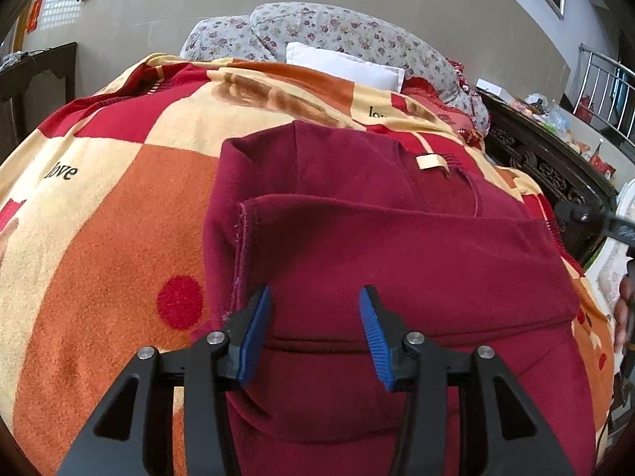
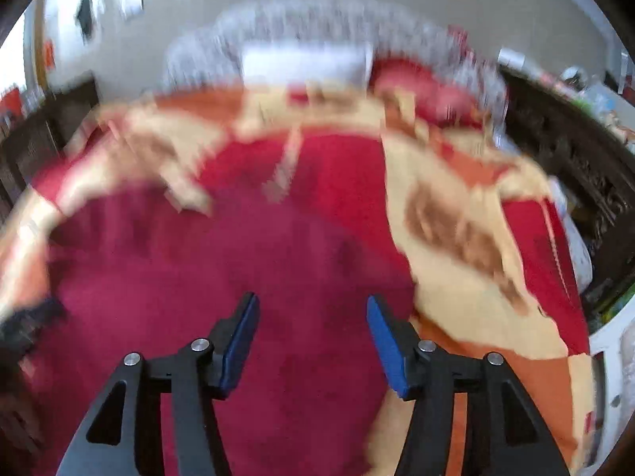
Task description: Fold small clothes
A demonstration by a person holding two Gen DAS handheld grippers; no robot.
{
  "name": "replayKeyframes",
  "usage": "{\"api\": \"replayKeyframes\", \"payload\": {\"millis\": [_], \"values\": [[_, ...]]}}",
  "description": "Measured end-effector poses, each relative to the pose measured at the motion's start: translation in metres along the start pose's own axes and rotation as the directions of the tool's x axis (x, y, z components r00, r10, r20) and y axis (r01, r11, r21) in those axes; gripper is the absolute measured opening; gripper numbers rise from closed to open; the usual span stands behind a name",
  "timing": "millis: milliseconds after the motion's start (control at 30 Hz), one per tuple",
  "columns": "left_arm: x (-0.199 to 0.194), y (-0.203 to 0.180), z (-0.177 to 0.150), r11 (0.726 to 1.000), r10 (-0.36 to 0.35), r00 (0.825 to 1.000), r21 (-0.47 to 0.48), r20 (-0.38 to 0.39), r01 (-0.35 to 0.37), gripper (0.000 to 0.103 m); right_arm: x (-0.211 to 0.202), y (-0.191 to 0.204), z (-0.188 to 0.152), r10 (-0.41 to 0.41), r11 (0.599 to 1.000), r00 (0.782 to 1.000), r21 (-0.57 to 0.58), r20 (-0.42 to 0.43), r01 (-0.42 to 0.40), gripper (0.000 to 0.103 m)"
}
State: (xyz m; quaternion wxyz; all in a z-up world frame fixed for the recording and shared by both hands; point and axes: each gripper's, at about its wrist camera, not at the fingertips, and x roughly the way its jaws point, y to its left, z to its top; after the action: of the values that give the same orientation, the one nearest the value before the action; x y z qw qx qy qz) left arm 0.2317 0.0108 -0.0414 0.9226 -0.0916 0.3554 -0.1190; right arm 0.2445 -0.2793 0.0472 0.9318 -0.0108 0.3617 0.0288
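Observation:
A dark red fleece garment (image 1: 397, 246) lies on the patterned bed blanket (image 1: 99, 198), with one part folded across its middle and a cream neck label (image 1: 430, 161) at the far end. My left gripper (image 1: 315, 297) is open and empty just above the garment's near part. In the right wrist view the picture is motion-blurred; the garment (image 2: 222, 277) fills the lower middle. My right gripper (image 2: 313, 305) is open and empty above the garment, near its right edge. The right gripper's tip also shows at the right edge of the left wrist view (image 1: 595, 218).
Floral pillows (image 1: 317, 35) and a white pillow (image 1: 345, 65) lie at the head of the bed. A dark carved wooden bed frame (image 1: 547, 166) runs along the right side. A dark cabinet (image 1: 35, 79) stands at the left. A cluttered surface (image 1: 555, 115) is at the far right.

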Motion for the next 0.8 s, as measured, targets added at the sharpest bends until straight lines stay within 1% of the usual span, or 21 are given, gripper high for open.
{"api": "replayKeyframes", "payload": {"millis": [33, 100, 167, 200, 267, 300, 333, 367, 400, 433, 500, 567, 667, 800], "values": [[-0.004, 0.000, 0.000, 1.000, -0.005, 1.000, -0.004, 0.016, 0.005, 0.045, -0.002, 0.012, 0.000, 0.019, 1.000, 1.000, 0.006, -0.010, -0.019, 0.080], [-0.012, 0.001, 0.004, 1.000, -0.026, 0.998, -0.015, 0.056, 0.027, 0.050, 0.006, 0.027, -0.003, -0.029, 0.999, 0.999, 0.025, -0.039, 0.030, 0.080], [-0.020, -0.001, 0.014, 0.999, -0.042, 0.994, -0.018, 0.106, 0.044, 0.063, 0.022, 0.037, -0.008, -0.066, 0.997, 0.996, 0.035, -0.058, 0.068, 0.080], [-0.020, -0.004, 0.020, 0.999, -0.050, 0.992, -0.010, 0.119, 0.051, 0.065, 0.033, 0.040, -0.011, -0.092, 0.995, 0.994, 0.040, -0.060, 0.095, 0.080], [-0.010, -0.010, 0.032, 0.997, -0.073, 0.993, 0.002, 0.092, 0.073, 0.065, 0.053, 0.037, -0.017, -0.100, 0.990, 0.992, 0.087, -0.082, 0.107, 0.080], [0.001, -0.014, 0.038, 0.997, -0.080, 0.995, 0.006, 0.057, 0.080, 0.065, 0.063, 0.036, -0.021, -0.090, 0.989, 0.991, 0.105, -0.096, 0.100, 0.080], [0.013, -0.016, 0.041, 0.997, -0.076, 0.997, 0.006, 0.016, 0.076, 0.065, 0.070, 0.038, -0.025, -0.113, 0.987, 0.989, 0.100, -0.095, 0.123, 0.080], [0.032, -0.015, 0.043, 0.997, -0.071, 0.996, 0.001, -0.045, 0.071, 0.065, 0.074, 0.040, -0.029, -0.143, 0.987, 0.987, 0.066, -0.066, 0.148, 0.080], [0.044, -0.014, 0.042, 0.998, -0.066, 0.994, -0.005, -0.082, 0.066, 0.065, 0.078, 0.046, -0.035, -0.169, 0.985, 0.985, 0.018, -0.024, 0.169, 0.085], [0.052, -0.011, 0.040, 0.998, -0.060, 0.993, -0.016, -0.100, 0.059, 0.064, 0.082, 0.051, -0.040, -0.185, 0.983, 0.983, -0.007, -0.016, 0.185, 0.089], [0.053, -0.012, 0.037, 0.999, -0.051, 0.996, -0.008, -0.078, 0.050, 0.064, 0.080, 0.055, -0.041, -0.205, 0.979, 0.979, -0.024, -0.004, 0.204, 0.090], [0.054, -0.016, 0.034, 1.000, -0.029, 0.997, 0.009, -0.076, 0.030, 0.064, 0.079, 0.055, -0.041, -0.192, 0.981, 0.981, -0.016, -0.004, 0.192, 0.091], [0.054, -0.015, 0.034, 1.000, -0.031, 0.997, 0.000, -0.072, 0.031, 0.064, 0.079, 0.055, -0.041, -0.156, 0.988, 0.988, -0.009, -0.011, 0.156, 0.096], [0.052, -0.014, 0.033, 1.000, -0.028, 0.997, 0.005, -0.067, 0.029, 0.065, 0.073, 0.060, -0.040, -0.164, 0.986, 0.986, -0.022, -0.004, 0.164, 0.098]]}}
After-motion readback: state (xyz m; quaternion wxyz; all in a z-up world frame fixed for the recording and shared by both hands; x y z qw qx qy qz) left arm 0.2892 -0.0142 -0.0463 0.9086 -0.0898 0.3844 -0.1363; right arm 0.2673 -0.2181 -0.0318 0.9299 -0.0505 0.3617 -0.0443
